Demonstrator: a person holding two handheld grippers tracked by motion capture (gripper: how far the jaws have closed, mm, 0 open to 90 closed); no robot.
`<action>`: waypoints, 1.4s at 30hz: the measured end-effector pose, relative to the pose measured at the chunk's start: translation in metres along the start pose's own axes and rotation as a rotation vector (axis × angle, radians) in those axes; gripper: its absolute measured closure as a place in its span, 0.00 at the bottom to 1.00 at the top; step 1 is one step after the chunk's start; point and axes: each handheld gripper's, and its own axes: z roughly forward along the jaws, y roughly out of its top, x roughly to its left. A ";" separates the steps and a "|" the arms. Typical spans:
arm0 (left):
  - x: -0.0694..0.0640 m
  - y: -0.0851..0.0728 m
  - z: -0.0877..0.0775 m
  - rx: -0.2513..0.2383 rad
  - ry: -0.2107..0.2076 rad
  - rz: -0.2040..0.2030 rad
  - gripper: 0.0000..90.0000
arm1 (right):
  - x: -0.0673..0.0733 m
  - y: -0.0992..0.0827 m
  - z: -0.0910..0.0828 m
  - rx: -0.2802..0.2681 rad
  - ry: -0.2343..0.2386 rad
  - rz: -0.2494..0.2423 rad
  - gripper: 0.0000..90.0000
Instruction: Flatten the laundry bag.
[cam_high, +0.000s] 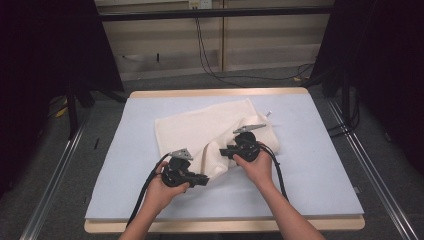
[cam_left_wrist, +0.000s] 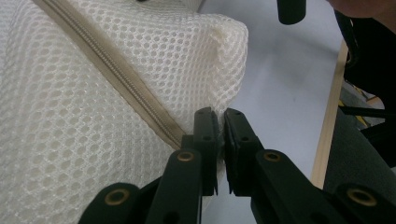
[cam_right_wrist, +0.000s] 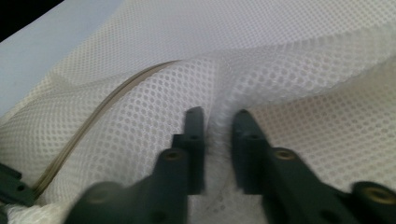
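My left gripper (cam_left_wrist: 219, 122) has its jaws drawn almost together on the near edge of the mesh laundry bag (cam_left_wrist: 93, 116), pinching a thin bit of the fabric just beside the end of the zipper (cam_left_wrist: 126, 86). My right gripper (cam_right_wrist: 218, 122) stands a little wider, with a raised ridge of the same mesh gathered between its jaws; I judge it has hold of that fold, though the tips are blurred and I cannot see how firmly. From above, the bag (cam_high: 210, 132) lies rumpled across the middle of the table (cam_high: 320, 170), my left gripper (cam_high: 200, 179) at its near corner and my right gripper (cam_high: 227, 150) just beyond it, further in on the cloth. I take this to be the step of securing both grips so the bag can be spread or opened along the zipper. The next move, I think, calls for drawing my two hands apart evenly, keeping the pinch tight so the slack mesh does not slip free. The material is a cream, open honeycomb mesh, soft and limp, folding into rounded humps; the zipper runs as a narrow tan tape with fine teeth, stiffer than the net around it. The table covering is a smooth, pale blue-grey mat with a light wooden rim (cam_high: 220, 93).
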 end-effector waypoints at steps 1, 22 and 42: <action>0.002 -0.001 0.001 -0.005 -0.011 -0.009 0.92 | 0.000 0.000 -0.001 -0.002 0.012 -0.009 0.95; 0.028 0.003 -0.036 -0.160 0.179 -0.079 0.36 | 0.012 -0.036 -0.037 0.007 0.014 -0.090 0.97; 0.084 -0.014 -0.025 -0.095 0.358 -0.096 0.26 | 0.026 -0.065 -0.049 0.039 0.017 -0.112 0.97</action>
